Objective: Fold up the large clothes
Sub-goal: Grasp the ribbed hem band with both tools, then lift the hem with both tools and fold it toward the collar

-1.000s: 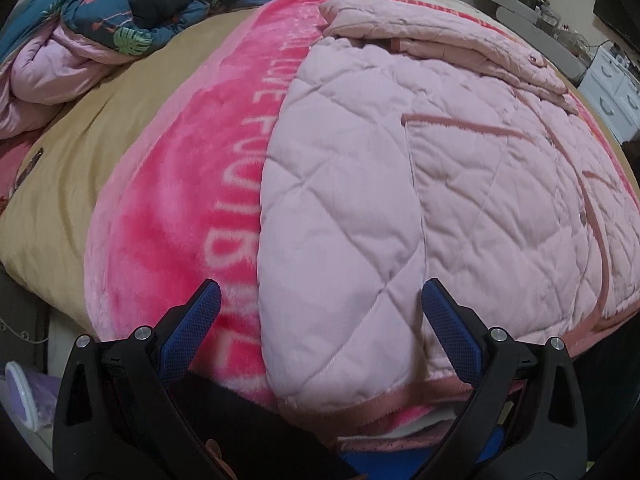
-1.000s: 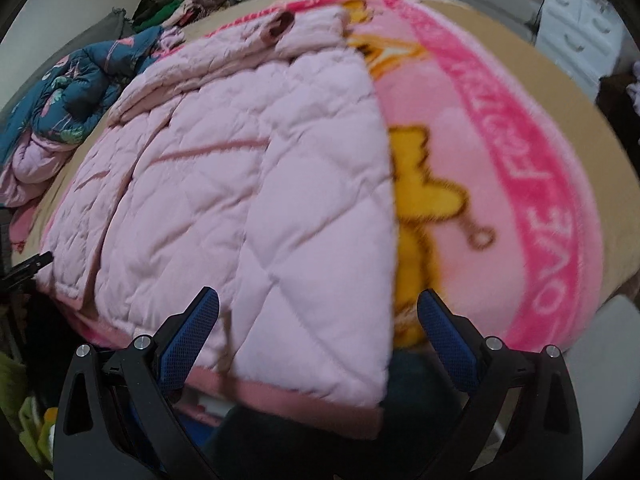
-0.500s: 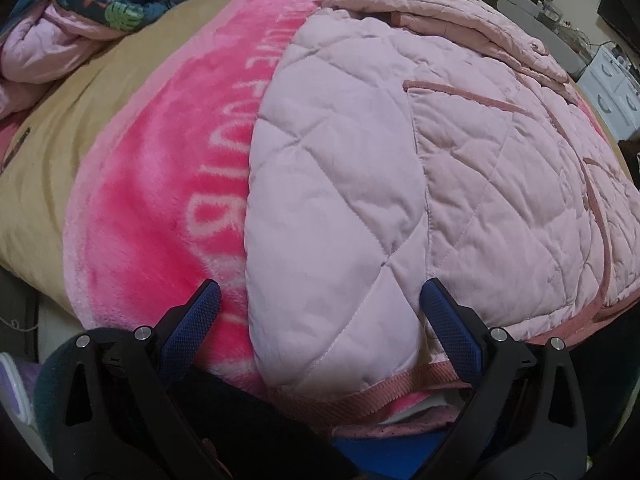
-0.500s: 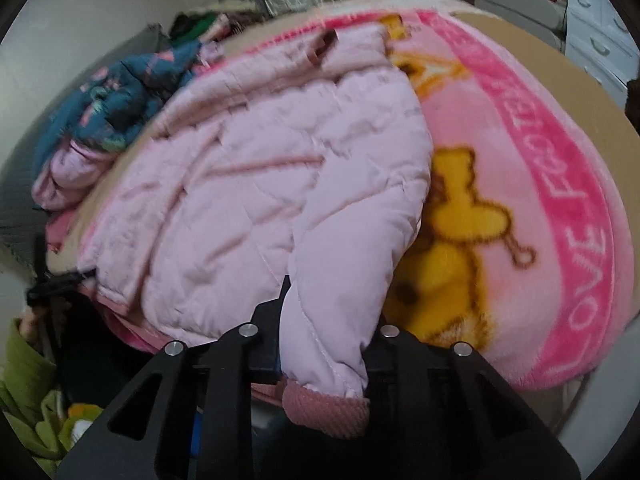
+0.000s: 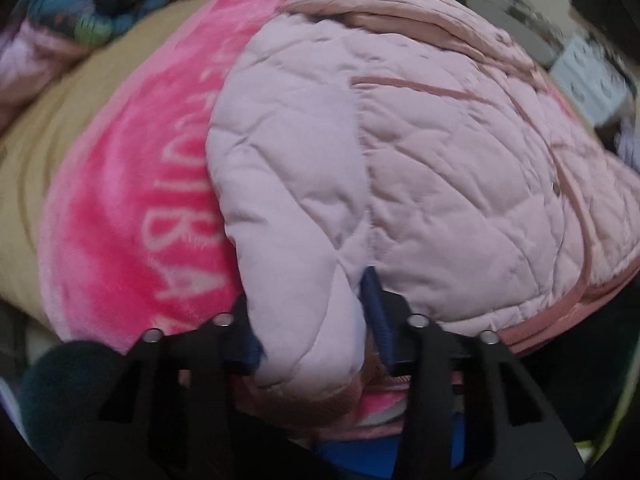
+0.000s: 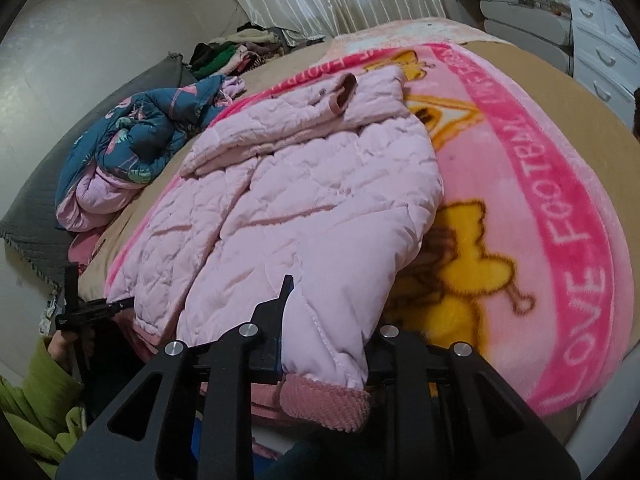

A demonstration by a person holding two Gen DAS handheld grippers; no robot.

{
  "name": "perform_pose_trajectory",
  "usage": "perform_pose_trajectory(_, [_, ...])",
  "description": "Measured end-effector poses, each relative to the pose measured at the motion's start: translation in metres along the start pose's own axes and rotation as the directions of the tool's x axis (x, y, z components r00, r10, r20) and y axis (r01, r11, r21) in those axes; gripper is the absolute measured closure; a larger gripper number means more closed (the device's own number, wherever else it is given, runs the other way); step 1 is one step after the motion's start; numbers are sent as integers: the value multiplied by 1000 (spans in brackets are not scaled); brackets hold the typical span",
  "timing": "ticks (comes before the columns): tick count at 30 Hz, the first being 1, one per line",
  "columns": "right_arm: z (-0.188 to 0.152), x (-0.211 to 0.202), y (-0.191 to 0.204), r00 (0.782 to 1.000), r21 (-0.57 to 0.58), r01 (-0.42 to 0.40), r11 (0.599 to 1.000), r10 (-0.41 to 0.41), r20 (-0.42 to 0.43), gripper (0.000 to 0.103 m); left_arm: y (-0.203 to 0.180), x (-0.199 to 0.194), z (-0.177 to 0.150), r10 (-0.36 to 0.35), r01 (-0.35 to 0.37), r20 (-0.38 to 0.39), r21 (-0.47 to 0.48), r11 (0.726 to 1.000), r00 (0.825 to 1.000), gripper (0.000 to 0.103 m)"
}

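A pale pink quilted jacket lies spread on a pink blanket on the bed, its sleeves folded across the far end. My left gripper is shut on the jacket's near left hem corner, which bulges between the jaws. My right gripper is shut on the jacket at its near right hem corner; the ribbed pink hem hangs just below the jaws, lifted off the blanket. The left gripper also shows in the right wrist view, at the jacket's far bottom corner.
The pink blanket with white lettering and a yellow bear covers a tan bedsheet. A blue floral quilt and a clothes pile lie at the bed's far left. White drawers stand at the right.
Both grippers closed on the jacket's bottom hem corners, the right one first, then the left. The right corner has been lifted and the right view has risen.
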State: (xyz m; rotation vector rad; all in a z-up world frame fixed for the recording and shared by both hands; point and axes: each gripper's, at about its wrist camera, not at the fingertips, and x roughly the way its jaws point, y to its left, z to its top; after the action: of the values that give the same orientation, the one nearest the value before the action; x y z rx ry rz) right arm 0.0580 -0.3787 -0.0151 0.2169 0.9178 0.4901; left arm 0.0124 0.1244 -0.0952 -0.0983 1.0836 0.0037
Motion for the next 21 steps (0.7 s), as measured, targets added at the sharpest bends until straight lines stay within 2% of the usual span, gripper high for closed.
perform_pose_trajectory(3, [-9, 5, -2, 999, -2, 10, 1000, -10, -35, 72, -5, -5, 2, 2, -3, 27, 19, 1000, 1000, 86])
perform_pose_trajectory(5, [-17, 11, -1, 996, -20, 12, 1000, -14, -88, 60, -3, -10, 4, -13, 13, 41, 8, 1000, 999, 90])
perform_pose_trajectory(6, [-22, 16, -1, 993, -32, 15, 999, -19, -118, 57, -2, -12, 6, -20, 20, 52, 3, 1000, 998, 91])
perform_pose_trajectory(9, [-35, 31, 7, 973, -116, 60, 991, -84, -213, 48, -1, -22, 6, -32, 33, 88, -10, 999, 996, 93])
perform_pose_trajectory(11, [-42, 42, 12, 953, -150, 61, 987, -103, -285, 36, -1, -29, 8, -38, 40, 113, -15, 999, 993, 93])
perform_pose_trajectory(13, [-47, 49, 19, 943, -202, 87, 976, -146, -299, 33, 0, -38, 11, -49, 53, 145, -19, 998, 988, 94])
perform_pose_trajectory(15, [-48, 50, 22, 943, -206, 103, 973, -161, -291, 42, -1, -45, 13, -53, 56, 173, -15, 998, 984, 94])
perform_pose_trajectory(16, [-46, 47, 20, 953, -175, 85, 981, -131, -274, 63, -1, -49, 15, -55, 58, 187, -14, 998, 981, 94])
perform_pose_trajectory(17, [-44, 43, 20, 962, -160, 78, 984, -117, -248, 76, -1, -52, 16, -57, 62, 196, -15, 998, 979, 94])
perform_pose_trajectory(19, [-37, 29, 18, 979, -128, 63, 990, -86, -183, 85, -2, -59, 21, -62, 66, 221, -13, 998, 973, 94])
perform_pose_trajectory(21, [-29, 15, 18, 992, -99, 39, 994, -50, -114, 87, -4, -66, 28, -63, 67, 245, -6, 998, 967, 94])
